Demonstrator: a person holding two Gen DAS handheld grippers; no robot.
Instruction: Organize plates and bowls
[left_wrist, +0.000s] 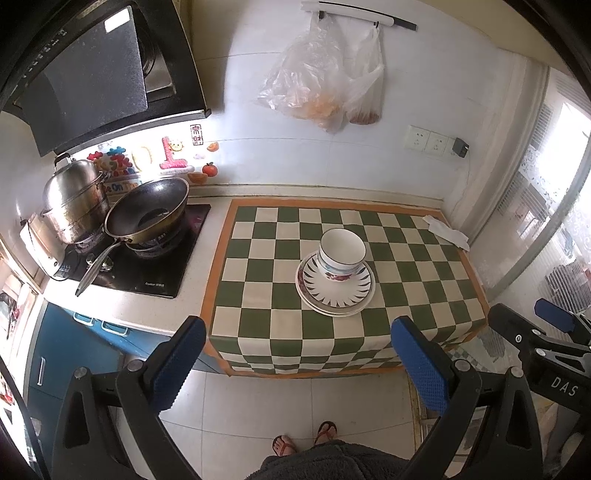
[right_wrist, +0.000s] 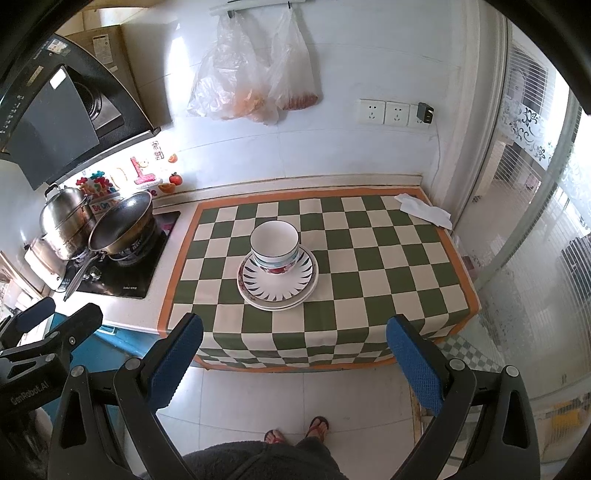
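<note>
A stack of bowls, white with a striped and a floral band, stands on stacked plates with dark ray-like rim marks. The pile rests mid-counter on a green-and-cream checkered cloth. My left gripper is open, held back over the floor in front of the counter with nothing between its blue pads. My right gripper is likewise open and empty, short of the cloth's front edge. Each gripper shows at the edge of the other's view.
A wok and a steel steamer pot sit on the stove at left. A white rag lies at the cloth's far right corner. Plastic bags hang on the wall. A person's sandalled feet stand on the floor tiles.
</note>
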